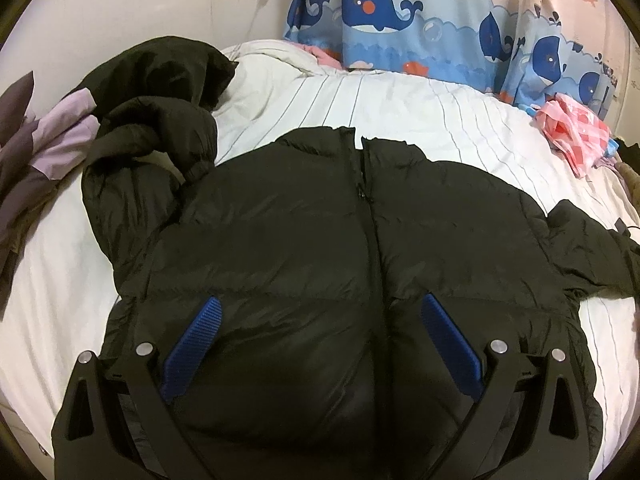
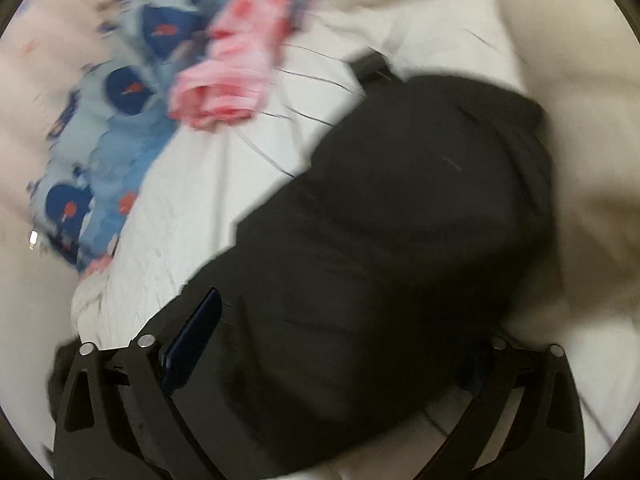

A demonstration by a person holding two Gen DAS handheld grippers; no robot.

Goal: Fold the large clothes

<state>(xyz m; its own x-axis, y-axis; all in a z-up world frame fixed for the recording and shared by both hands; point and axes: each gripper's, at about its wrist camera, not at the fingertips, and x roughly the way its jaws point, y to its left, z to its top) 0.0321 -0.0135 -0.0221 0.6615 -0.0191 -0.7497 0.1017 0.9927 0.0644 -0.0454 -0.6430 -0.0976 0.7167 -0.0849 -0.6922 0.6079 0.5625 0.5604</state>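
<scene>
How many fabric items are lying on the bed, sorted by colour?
Black: 2, the puffer jacket and a crumpled black garment
Pink: 1, checked cloth
Purple and grey: 1, quilt
Total: 4

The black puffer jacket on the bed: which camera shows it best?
The left wrist view. There the black puffer jacket lies spread front-up on the striped sheet, sharp, with its zipper and collar visible. The right wrist view is motion-blurred and shows only one dark part of it.
</scene>
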